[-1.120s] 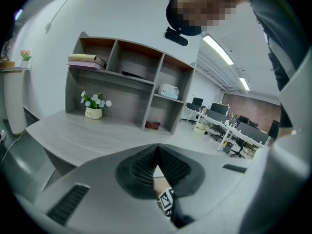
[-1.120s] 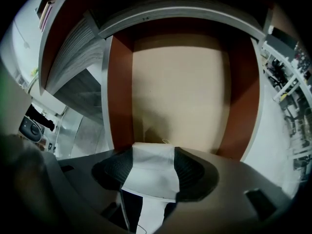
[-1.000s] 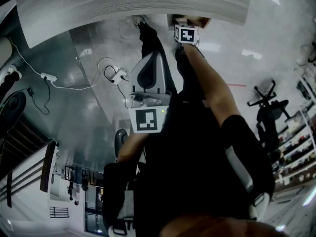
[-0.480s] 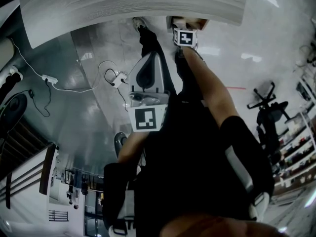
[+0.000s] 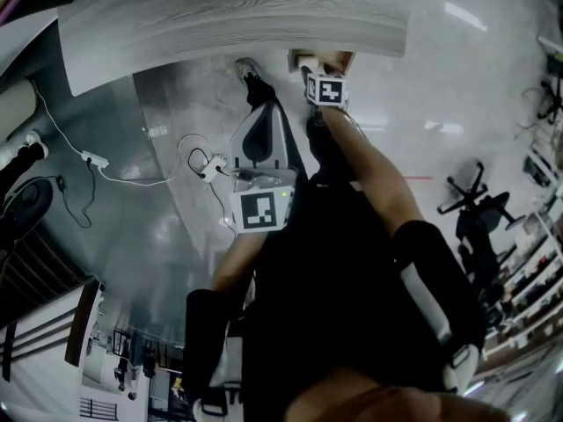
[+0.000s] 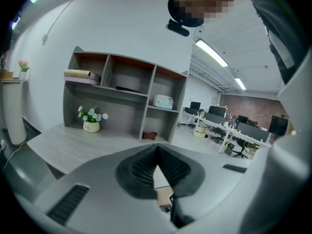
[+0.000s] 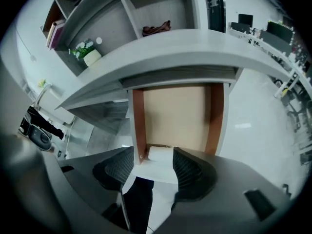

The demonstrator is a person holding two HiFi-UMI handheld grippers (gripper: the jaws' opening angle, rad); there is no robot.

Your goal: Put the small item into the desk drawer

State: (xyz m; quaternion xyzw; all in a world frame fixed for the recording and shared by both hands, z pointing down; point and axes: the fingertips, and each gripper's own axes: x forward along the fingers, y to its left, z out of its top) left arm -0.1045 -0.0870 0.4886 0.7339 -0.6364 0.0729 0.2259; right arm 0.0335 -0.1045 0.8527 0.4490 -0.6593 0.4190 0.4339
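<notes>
grey wood-grain desk [image 5: 237,11], tan drawer [image 7: 175,116], white small item [image 7: 160,153]

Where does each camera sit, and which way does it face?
Head view: on the head, facing steeply down at desk edge and open drawer; shows arms, left gripper, right gripper.
Left gripper view: on that gripper, facing across the desk to a shelf; shows its shut jaws.
Right gripper view: on that gripper, facing into the drawer; shows its open jaws.
Shared: head and right gripper views both show the drawer.
</notes>
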